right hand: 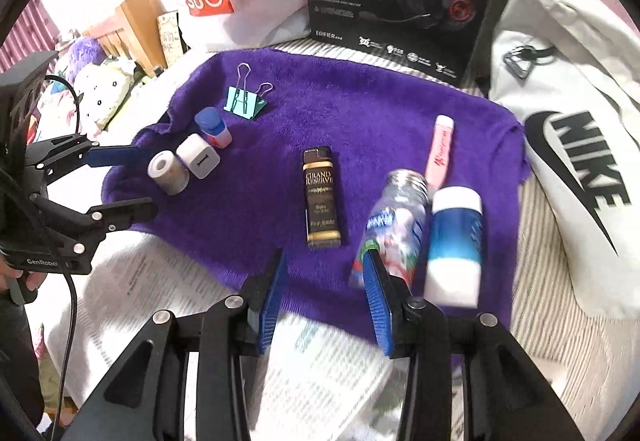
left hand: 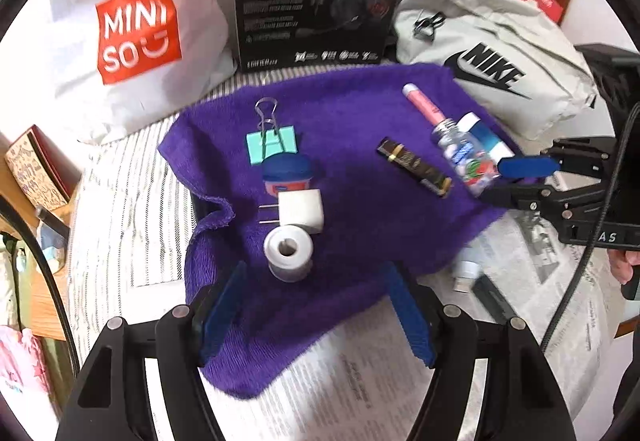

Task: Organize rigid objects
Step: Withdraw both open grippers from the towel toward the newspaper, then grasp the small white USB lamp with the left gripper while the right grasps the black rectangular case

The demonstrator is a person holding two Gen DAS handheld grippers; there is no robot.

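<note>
Left wrist view first: my left gripper (left hand: 316, 317) hangs wide open over the near edge of the purple towel (left hand: 360, 113), gripping nothing, lined up on the white tape roll (left hand: 289, 250). Behind it in a tight column sit the white USB charger (left hand: 301, 210), a blue-capped Vaseline jar (left hand: 287, 173) and a teal binder clip (left hand: 272, 141); looks like a sorted row, small stuff grouped on the left. Middle of the towel: dark Grand Reserve box (right hand: 322, 201), lying flat and alone, apart from both groups.

Right wrist view: right gripper (right hand: 326, 305) also spread wide, empty. Its right finger touches or overlaps the clear candy bottle (right hand: 394, 225); can't tell which. Bottle lies tipped beside a blue-white container (right hand: 456, 241), pink tube (right hand: 440, 149) just behind. These three are bunched at the right, probably the second row forming. Bottle looks blurred, may roll. Next, I guess, is straightening it.
</note>
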